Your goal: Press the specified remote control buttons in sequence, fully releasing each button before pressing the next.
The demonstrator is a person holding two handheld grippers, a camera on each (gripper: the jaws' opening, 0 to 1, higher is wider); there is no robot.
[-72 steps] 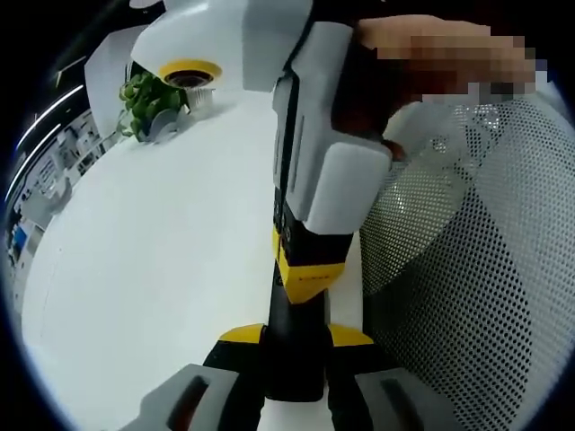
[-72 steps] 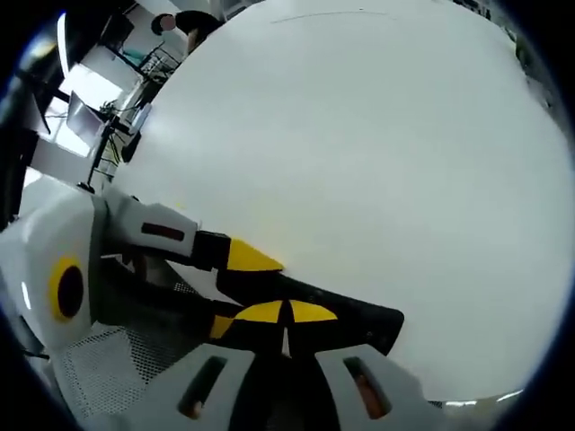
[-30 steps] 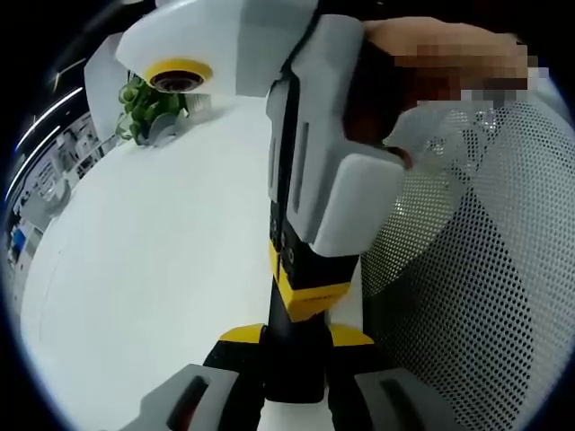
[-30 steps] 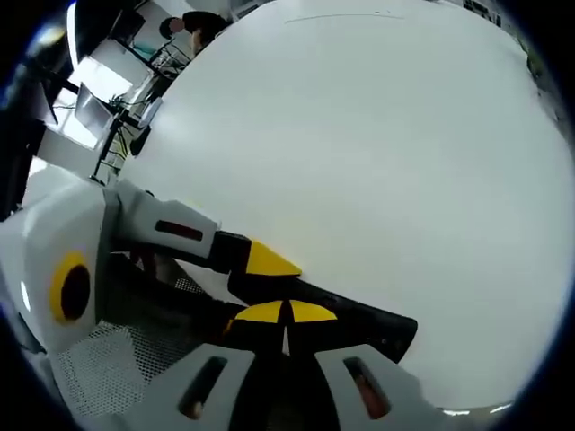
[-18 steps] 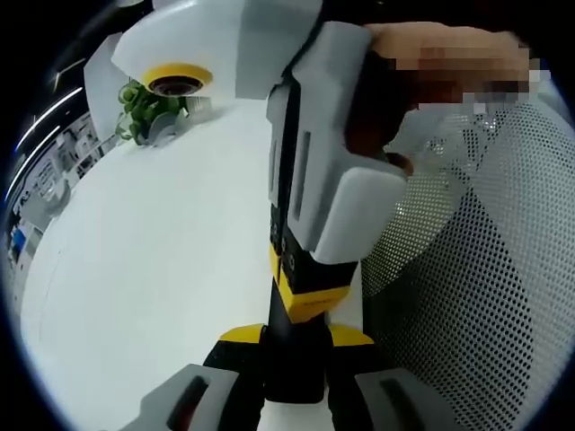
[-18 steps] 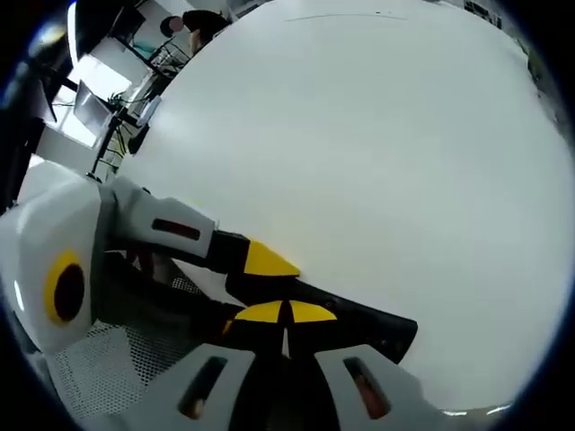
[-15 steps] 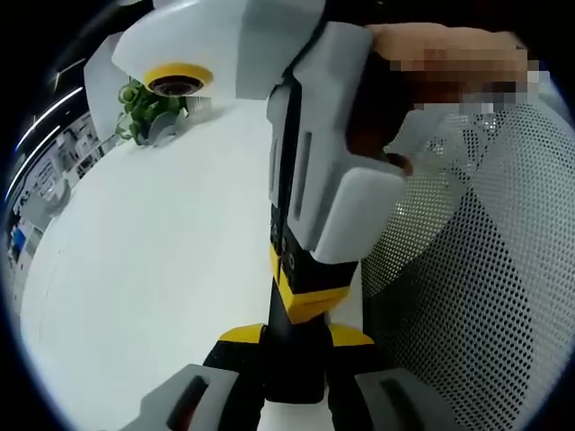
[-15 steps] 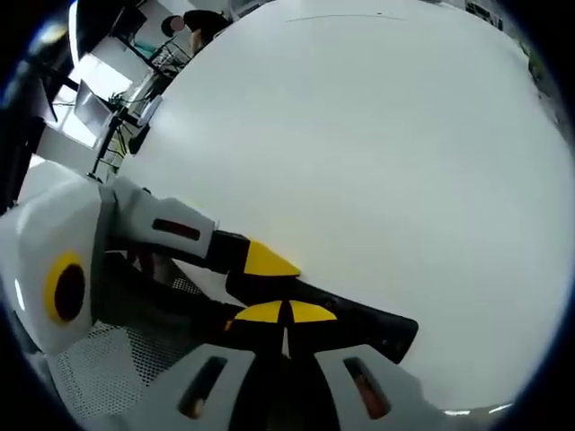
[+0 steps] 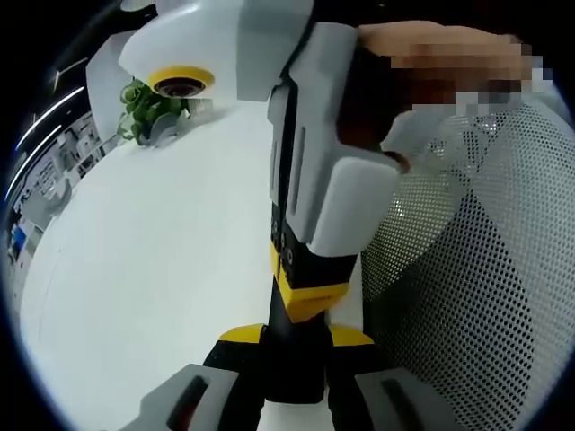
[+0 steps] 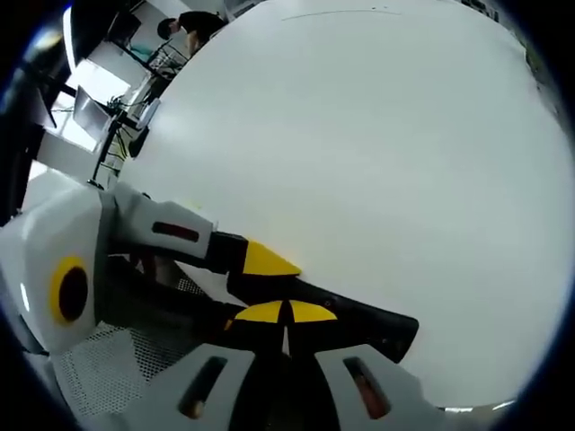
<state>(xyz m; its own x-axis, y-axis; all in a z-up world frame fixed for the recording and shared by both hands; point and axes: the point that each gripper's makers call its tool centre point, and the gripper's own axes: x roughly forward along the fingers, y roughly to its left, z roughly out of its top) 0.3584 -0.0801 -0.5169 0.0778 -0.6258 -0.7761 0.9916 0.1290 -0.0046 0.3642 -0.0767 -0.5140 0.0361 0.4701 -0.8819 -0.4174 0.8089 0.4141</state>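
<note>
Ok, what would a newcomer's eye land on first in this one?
Both tools meet on one black remote: in the left gripper view the left gripper clamps its near end, while the bulky white right gripper comes in from above with its shut yellow tips on the remote's face. Around them lie a broad white table, a small green plant at its far edge, and white perforated mesh on the right.

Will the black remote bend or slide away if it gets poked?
It probably won't bend: the remote looks like a straight, hard bar. It likely won't slide either, since the left gripper has its jaws closed on it. If let go, its smooth shell might skid on the smooth white table.
</note>
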